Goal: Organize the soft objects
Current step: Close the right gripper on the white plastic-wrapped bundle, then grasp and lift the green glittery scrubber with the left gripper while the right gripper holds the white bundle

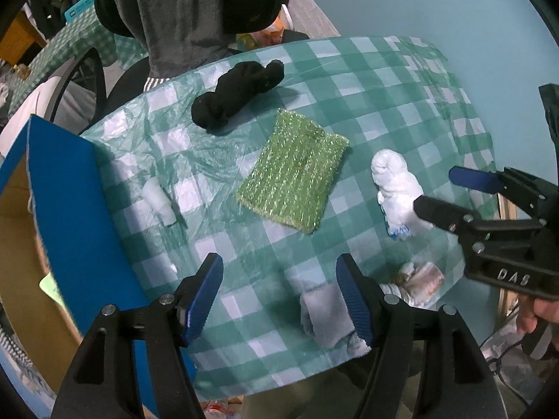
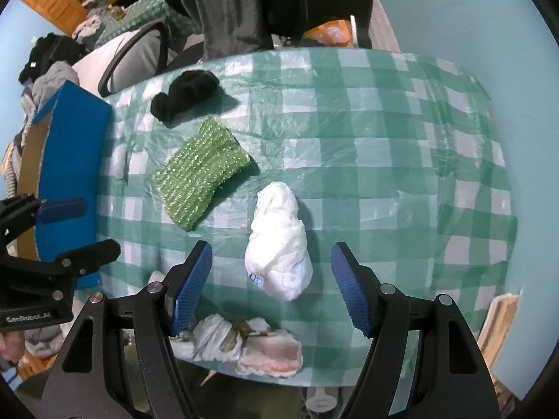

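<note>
Blue ribbed pads frame my view on both sides: my left gripper (image 1: pixel 279 296) hangs spread wide over the near part of the desk (image 1: pixel 367 80), nothing between its pads, and my right gripper (image 2: pixel 270 288) is spread too, pinching nothing. Just under the left gripper's right finger (image 1: pixel 354 300) I see a pale grey rolled cloth (image 1: pixel 325 317) lying at the near edge of the green-and-white checked cover. Beside it sits a knotted white bundle with a beige and pinkish cloth (image 2: pixel 251 345), also right at the near edge, below my right gripper's left finger (image 2: pixel 190 286). Between the right gripper's fingers, without touching either pad, lies the white rolled bundle (image 2: pixel 279 241) with a bit of blue print at its near end. Further in, left of that bundle and apart from it, the glittery green knitted cloth (image 2: pixel 199 178) lies flat. A small pale roll (image 1: pixel 159 199) rests near the blue box (image 1: pixel 70 181), which stands open at the desk's left edge with a brown cardboard inside. Beyond the green cloth, the black rolled sock (image 1: pixel 241 94) lies near the far edge. Behind the desk I make out a person's dark grey garment (image 1: pixel 181 10) and an office chair (image 2: pixel 139 52).
</note>
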